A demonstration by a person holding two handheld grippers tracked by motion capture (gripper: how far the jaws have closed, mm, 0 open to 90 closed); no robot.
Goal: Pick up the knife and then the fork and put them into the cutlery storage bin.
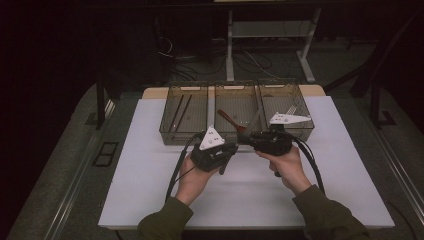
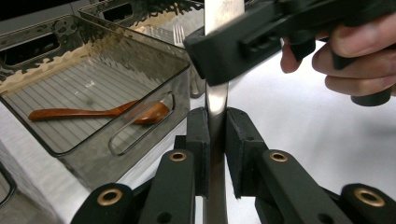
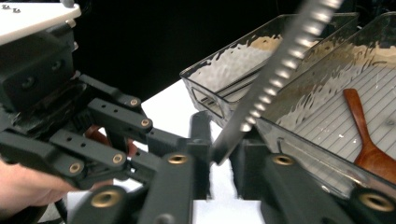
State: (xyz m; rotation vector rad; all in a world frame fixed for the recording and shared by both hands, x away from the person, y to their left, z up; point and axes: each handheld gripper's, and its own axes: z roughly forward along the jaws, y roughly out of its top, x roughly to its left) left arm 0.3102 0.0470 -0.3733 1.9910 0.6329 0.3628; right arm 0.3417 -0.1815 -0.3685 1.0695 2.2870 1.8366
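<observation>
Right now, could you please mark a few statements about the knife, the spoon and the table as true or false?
1. The left gripper has its jaws shut on a metal knife. True.
2. The knife's blade is serrated. True.
3. The spoon lies on the bare table. False: the wooden spoon lies inside a clear tray.
4. The surface under the grippers is black. False: the table top is white.
</observation>
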